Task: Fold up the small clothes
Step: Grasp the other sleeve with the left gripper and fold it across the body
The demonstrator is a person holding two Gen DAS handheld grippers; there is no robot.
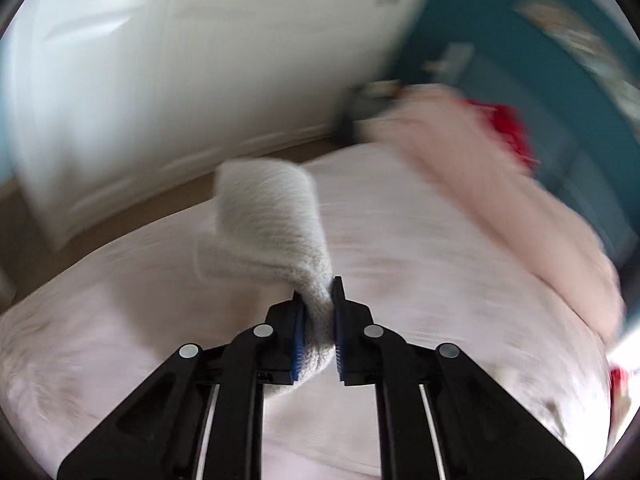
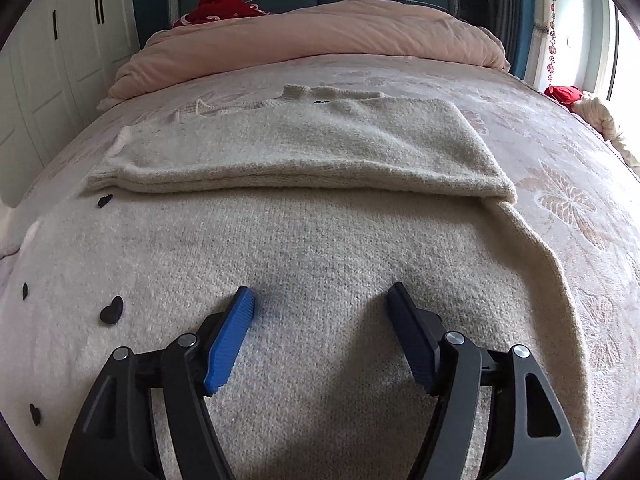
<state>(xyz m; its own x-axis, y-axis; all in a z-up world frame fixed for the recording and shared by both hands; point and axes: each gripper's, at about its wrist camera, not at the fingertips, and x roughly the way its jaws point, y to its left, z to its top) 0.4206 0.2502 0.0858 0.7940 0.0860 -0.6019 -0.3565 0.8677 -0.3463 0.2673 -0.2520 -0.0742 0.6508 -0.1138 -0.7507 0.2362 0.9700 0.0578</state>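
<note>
A cream knit sweater (image 2: 304,224) with small black hearts (image 2: 112,310) lies flat on the bed. One part of it is folded across its upper half (image 2: 300,148). My right gripper (image 2: 320,288) hovers just over the sweater's lower body, open, with nothing between its blue pads. In the blurred left wrist view my left gripper (image 1: 318,288) is shut on a bunched piece of the same cream knit (image 1: 268,208). That piece stands up from the jaws above the pink bedcover (image 1: 420,240).
A rolled pink duvet (image 2: 320,36) and a red cushion (image 2: 216,8) lie at the teal headboard. White wardrobe doors (image 1: 160,80) stand along the bed's left side. More red and cream items (image 2: 580,100) sit at the bed's right edge by the window.
</note>
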